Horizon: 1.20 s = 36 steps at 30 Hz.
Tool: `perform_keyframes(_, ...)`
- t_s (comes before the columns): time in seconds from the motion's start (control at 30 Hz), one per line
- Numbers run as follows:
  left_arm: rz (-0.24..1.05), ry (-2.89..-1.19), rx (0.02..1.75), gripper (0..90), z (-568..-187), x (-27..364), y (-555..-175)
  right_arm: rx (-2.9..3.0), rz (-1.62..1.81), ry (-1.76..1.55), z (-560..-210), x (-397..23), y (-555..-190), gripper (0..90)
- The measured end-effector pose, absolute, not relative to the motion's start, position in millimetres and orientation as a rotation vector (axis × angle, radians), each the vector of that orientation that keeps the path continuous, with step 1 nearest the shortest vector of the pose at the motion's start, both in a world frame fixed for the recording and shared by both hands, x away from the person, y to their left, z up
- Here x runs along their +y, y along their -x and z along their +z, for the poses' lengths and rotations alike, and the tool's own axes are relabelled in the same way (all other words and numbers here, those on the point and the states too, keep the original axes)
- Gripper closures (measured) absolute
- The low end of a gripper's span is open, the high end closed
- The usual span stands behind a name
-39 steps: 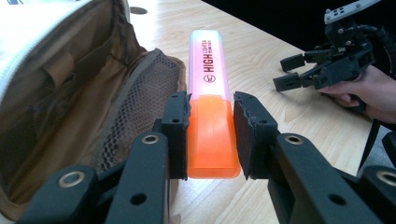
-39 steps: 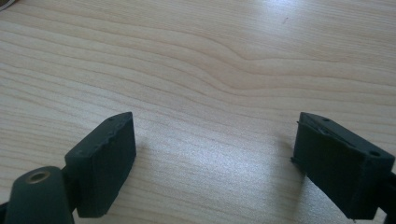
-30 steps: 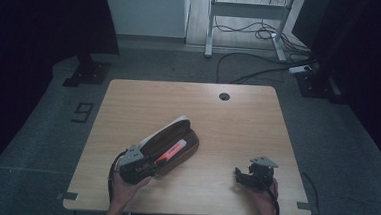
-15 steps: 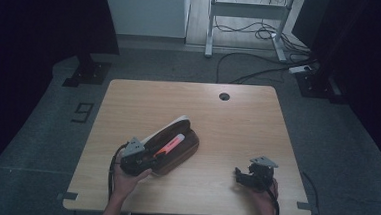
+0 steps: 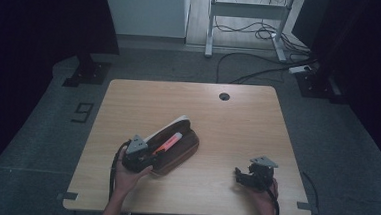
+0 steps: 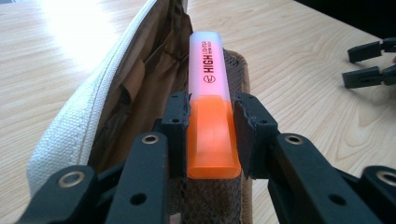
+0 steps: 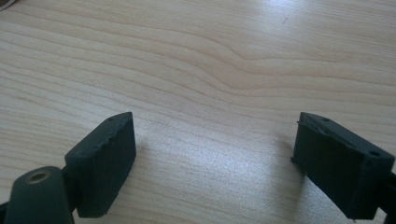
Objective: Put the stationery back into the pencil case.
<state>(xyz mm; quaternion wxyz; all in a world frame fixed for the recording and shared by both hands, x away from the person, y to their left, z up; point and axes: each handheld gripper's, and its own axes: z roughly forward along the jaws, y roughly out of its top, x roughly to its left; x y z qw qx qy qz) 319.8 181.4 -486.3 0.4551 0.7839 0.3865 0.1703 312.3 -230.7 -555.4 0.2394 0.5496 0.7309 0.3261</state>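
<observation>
A brown pencil pouch with a pale zipped flap lies open on the wooden table, left of centre. An orange highlighter rests on top of it. In the left gripper view the highlighter runs away from me over the pouch, and my left gripper has its pads pressed against both sides of the orange cap end. In the high view my left gripper is at the pouch's near end. My right gripper rests near the front right edge, its jaws wide apart over bare wood.
A round cable hole is near the table's far edge. Beyond the table stand a metal desk frame and floor cables. The right gripper's jaws show far right in the left gripper view.
My left gripper has moved forward to the pouch's near end and around the highlighter. The right gripper has stayed where it was.
</observation>
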Motion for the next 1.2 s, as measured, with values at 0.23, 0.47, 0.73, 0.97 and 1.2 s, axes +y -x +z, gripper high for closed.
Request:
perform_keyframes(0.23, 0.485, -1.971, 1.015, 67.1, -490.2, 174.9, -322.4, 2.001, 0.893, -1.505, -555.4, -230.7, -312.3, 12.6)
perform_keyframes(0.47, 0.517, -1.994, 1.037, 66.9, -494.0, 171.6, -324.8, 2.001, 0.893, -1.505, -555.4, -230.7, -312.3, 12.6)
perform_keyframes(0.73, 0.546, -1.973, 1.053, 48.1, -488.7, 173.8, -319.3, 2.001, 0.893, -1.505, -555.4, -230.7, -312.3, 12.6)
perform_keyframes(0.97, 0.524, -1.926, 1.031, 44.9, -482.9, 177.1, -310.0, 2.001, 0.893, -1.505, -555.4, -230.7, -312.3, 12.6)
perform_keyframes(1.2, 0.473, -1.881, 1.008, 44.6, -477.4, 181.7, -301.3, 2.001, 0.893, -1.505, -555.4, -230.7, -312.3, 12.6)
